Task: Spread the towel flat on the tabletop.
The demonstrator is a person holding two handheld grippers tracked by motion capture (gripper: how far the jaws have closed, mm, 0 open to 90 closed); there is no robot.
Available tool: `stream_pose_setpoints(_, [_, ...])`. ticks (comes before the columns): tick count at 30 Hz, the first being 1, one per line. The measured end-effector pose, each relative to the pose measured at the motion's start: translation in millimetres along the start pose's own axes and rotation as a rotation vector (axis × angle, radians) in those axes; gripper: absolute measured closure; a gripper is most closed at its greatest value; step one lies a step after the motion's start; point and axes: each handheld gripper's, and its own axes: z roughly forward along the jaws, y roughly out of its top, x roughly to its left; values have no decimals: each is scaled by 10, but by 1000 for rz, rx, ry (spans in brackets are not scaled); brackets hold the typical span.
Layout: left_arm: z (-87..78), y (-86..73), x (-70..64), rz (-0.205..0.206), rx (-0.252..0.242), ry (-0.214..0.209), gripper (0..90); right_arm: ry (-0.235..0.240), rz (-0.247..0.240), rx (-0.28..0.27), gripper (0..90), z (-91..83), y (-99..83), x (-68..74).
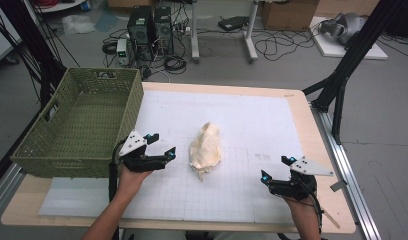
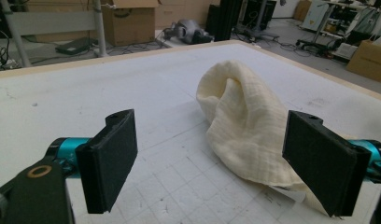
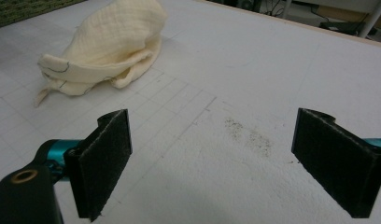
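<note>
A crumpled cream cloth point(image 1: 206, 145) lies in a heap near the middle of the white gridded mat point(image 1: 242, 120). My left gripper point(image 1: 160, 145) hovers just left of the cloth, open, jaws wide with nothing between them. In the left gripper view the cloth point(image 2: 244, 116) sits right ahead, close to the right jaw. My right gripper point(image 1: 276, 168) is open near the mat's front right, well away from the cloth. The right gripper view has the cloth point(image 3: 107, 46) far off at the upper left.
A green woven basket point(image 1: 79, 120) stands on the table's left side, touching the mat's edge, with nothing visible inside. A dark smudge point(image 3: 249, 133) marks the mat ahead of my right gripper. Cables, computers and boxes lie on the floor beyond the table.
</note>
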Motion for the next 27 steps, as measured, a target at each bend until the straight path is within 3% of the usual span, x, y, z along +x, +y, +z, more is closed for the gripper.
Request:
stream_pose_setpoints(12, [-30, 29, 28, -2, -12, 6, 185, 52, -26, 10, 110, 118, 67, 77])
stream_pose_setpoints(19, [-40, 38, 31, -9, -18, 1, 186, 135, -100, 56, 110, 260, 160, 242])
stream_pose_setpoints(27, [-45, 42, 70, -14, -20, 9, 187, 203, -113, 53, 110, 484, 287, 403])
